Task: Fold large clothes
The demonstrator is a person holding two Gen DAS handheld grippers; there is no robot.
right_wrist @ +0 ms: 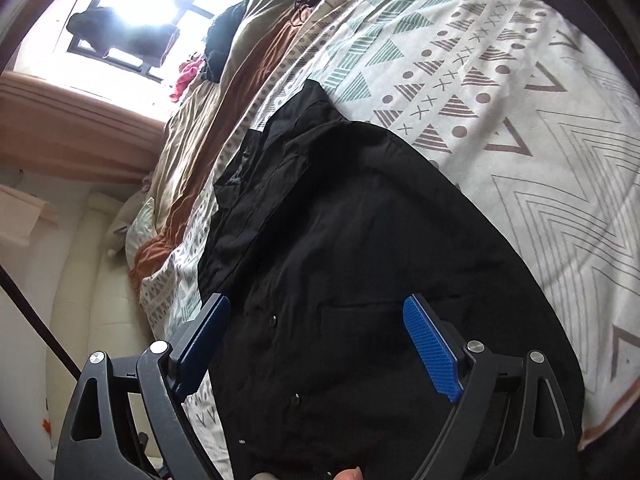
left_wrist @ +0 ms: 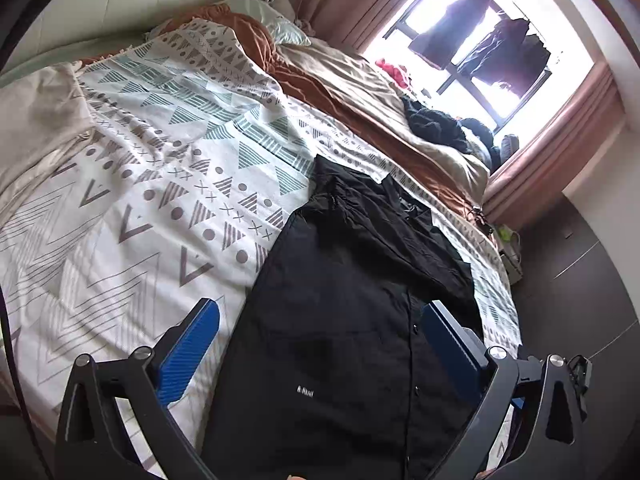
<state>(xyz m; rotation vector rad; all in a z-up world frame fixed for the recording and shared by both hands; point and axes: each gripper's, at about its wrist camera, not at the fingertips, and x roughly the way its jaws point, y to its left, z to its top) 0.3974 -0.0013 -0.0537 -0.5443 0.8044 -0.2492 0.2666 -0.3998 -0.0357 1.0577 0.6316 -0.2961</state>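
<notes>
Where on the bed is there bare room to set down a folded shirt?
Free: the patterned blanket between the black shirt and the cream sheet. Crowded: the window side, where a rumpled brown and beige duvet carries a dark clothes pile.

- Black button-front shirt [left_wrist: 352, 320] [right_wrist: 360, 260], spread flat and front side up on the patterned bedspread.
- Placket closed, small dark buttons in a line down the middle; chest pocket visible in the right wrist view.
- Small white logo print near the hem end, seen in the left wrist view.
- Collar end at the far side, sleeves folded in and rumpled there.
- Fabric lightly creased.
</notes>
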